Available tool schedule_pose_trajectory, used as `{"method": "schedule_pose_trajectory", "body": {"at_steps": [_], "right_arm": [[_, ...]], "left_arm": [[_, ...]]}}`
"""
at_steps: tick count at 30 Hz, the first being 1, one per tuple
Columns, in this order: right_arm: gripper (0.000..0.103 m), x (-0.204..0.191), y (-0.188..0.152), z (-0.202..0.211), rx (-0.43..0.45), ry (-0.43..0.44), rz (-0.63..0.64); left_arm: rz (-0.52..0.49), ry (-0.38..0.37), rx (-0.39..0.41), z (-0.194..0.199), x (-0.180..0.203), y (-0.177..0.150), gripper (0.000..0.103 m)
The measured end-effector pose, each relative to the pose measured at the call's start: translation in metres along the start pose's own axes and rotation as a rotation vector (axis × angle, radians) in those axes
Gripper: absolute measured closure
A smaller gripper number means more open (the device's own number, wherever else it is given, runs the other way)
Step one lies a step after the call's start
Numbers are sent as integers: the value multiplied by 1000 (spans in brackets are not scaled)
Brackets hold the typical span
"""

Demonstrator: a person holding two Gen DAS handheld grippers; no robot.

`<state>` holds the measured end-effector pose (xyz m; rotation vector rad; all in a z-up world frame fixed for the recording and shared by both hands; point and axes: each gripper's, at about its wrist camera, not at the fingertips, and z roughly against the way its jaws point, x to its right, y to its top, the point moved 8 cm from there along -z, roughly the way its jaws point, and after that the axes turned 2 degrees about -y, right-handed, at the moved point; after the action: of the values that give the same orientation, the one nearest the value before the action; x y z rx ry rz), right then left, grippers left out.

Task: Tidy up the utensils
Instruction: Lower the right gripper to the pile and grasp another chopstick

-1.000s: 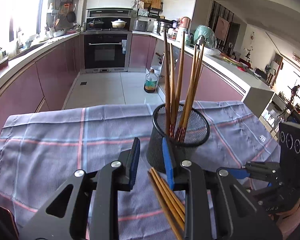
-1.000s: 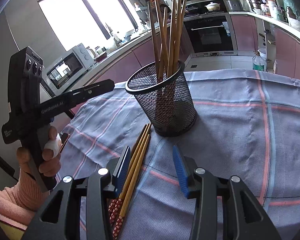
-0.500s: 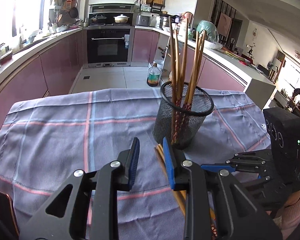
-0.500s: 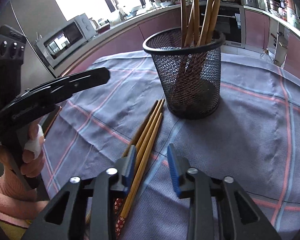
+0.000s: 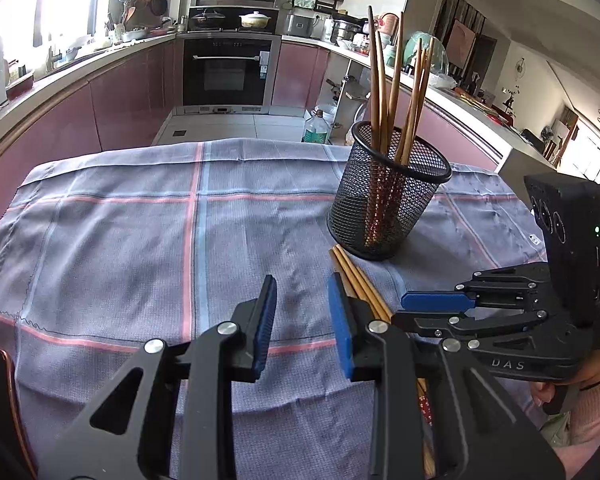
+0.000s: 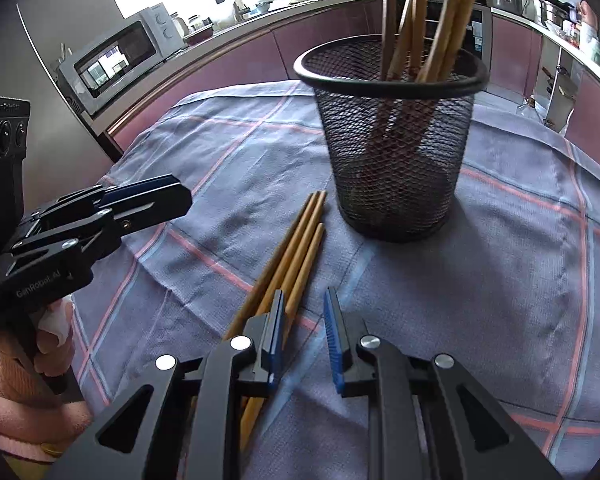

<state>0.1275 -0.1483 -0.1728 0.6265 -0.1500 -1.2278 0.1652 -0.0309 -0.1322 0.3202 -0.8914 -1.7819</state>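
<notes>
**Right wrist view: loose chopsticks not yet collected**

Right wrist view shows the mesh holder (image 6: 392, 140) standing upright on the checked cloth (image 6: 520, 280) of the table, with several chopsticks already standing in it. That part of the task reads as done. Three loose chopsticks (image 6: 300, 252) lie flat on the cloth just near-left of the holder, side by side; these remain to be placed.

The right tool (image 6: 304, 336) sits low over their near ends. Its jaws have just been closing and stand narrowly apart, pads pressing on nothing; the rightmost stick runs just inside the left pad, the others pass beneath it.

The left tool (image 5: 302, 320) hangs to the left of the sticks, jaws part-open and empty.

Against the earlier frames, both tools have come lower and nearer the loose sticks, and the holder looms larger in the right view. Holder and sticks lie unmoved.
</notes>
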Motion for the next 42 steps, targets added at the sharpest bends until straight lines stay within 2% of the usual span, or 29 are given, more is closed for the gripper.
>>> {"method": "schedule_pose_trajectory", "body": {"at_steps": [6,11,14,28,34,42], "right_arm": [[84,1,-2,0,-11,-41,12],[83,-1,-3,-4,-39,-43,13],[83,-6,1,-8,-45,-80,45],[98,-3,2,-7,-62,-81,70],[97,-13,4,-9,-68,-159,159],[99,-10,2,-7,-54,-124,147]], "left_arm": [[4,-2,5,2,-1,-1,76],[-1,-4,1,1,0,-4,75],[-4,-4,-2,0,2,-5,75],[-13,-9,-3,1,4,-10,75],[-13,-14,-7,0,6,-12,75],[0,-14,-19,-2,2,-16,75]]}}
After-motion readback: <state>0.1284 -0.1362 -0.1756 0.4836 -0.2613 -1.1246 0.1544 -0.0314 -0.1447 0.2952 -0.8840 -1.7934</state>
